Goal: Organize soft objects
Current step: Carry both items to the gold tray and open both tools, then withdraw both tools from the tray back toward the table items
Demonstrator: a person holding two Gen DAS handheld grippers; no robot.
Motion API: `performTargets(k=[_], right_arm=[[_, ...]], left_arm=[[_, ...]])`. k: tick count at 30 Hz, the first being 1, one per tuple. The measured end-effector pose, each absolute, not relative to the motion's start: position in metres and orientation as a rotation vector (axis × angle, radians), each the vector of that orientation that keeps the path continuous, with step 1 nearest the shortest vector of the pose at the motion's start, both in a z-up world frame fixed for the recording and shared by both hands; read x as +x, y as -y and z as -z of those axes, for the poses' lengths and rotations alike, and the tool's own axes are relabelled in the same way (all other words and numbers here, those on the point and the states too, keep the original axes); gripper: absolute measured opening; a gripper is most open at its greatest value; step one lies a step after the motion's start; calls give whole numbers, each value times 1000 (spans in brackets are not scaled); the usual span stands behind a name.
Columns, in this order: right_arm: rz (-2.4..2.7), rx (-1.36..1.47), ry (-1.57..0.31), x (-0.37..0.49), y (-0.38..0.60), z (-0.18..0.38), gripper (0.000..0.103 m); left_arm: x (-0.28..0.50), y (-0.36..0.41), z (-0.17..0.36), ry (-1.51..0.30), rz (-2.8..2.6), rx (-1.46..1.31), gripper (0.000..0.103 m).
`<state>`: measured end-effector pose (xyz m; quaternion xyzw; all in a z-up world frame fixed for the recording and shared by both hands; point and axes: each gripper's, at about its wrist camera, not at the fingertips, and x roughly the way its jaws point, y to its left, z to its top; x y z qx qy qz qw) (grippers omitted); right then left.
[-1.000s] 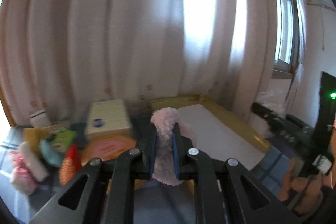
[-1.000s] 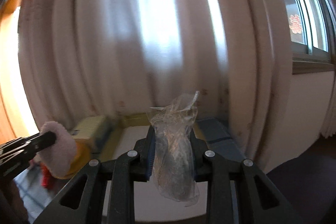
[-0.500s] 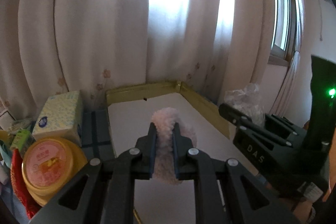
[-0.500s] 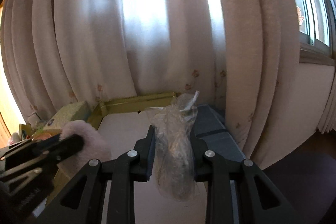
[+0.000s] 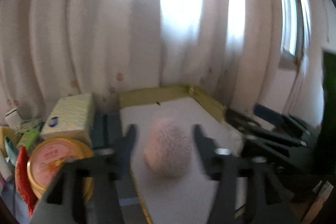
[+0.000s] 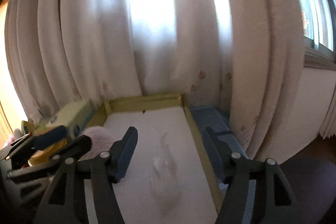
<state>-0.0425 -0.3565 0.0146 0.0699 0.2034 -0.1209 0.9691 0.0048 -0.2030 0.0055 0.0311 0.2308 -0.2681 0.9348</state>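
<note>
While clutter crowded the far left of my left camera's view, a round yellow tub point(image 5: 56, 163) with a pink lid sat nearest, and a pale yellow tissue box point(image 5: 69, 117) stood behind it, against the drawn curtain point(image 5: 105, 24). Just right of those lay the tray point(image 5: 157, 92), its gold rim framing a white floor. My left tongs point(image 5: 163, 135) were spreading, the jaws already wide, and the pink fluffy ball point(image 5: 168, 150) was blurred between them over the tray's white floor, with neither pad touching it. I could not tell whether it had landed. Further right in that view, my right tongs point(image 5: 262, 131) reached in beside the tray's right rim.

From my right camera, my left tongs point(image 6: 52, 140) entered at the left with the pink ball point(image 6: 98, 135) beside their tips. My right tongs point(image 6: 170, 140) were opening too, jaws well apart, and the clear plastic bag point(image 6: 166, 173) showed as a smeared shape between them over the tray point(image 6: 147, 100), free of both pads. Blue surface point(image 6: 212, 119) ran along the tray's right side.
</note>
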Motion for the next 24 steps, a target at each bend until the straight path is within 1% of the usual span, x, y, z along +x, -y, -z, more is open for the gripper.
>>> performTargets(k=[1, 2, 3, 6, 9, 12, 19, 24], right_arm=[[258, 142, -382, -49, 357, -16, 73], [276, 137, -351, -54, 356, -18, 77], [307, 120, -305, -63, 352, -20, 78], [328, 74, -282, -68, 343, -24, 78], [330, 55, -299, -65, 339, -24, 78], [351, 75, -286, -69, 344, -25, 78], [396, 135, -278, -75, 356, -23, 78], [419, 158, -268, -82, 356, -23, 78]], left_arm=[[4, 198, -7, -456, 531, 45, 95], [3, 191, -10, -430, 503, 26, 100], [1, 185, -12, -407, 473, 14, 103], [0, 173, -15, -362, 408, 13, 103], [8, 164, -13, -387, 367, -2, 103], [12, 158, -11, -399, 315, 7, 103], [5, 159, -8, -352, 233, 98, 103], [2, 156, -8, -352, 241, 114, 103]])
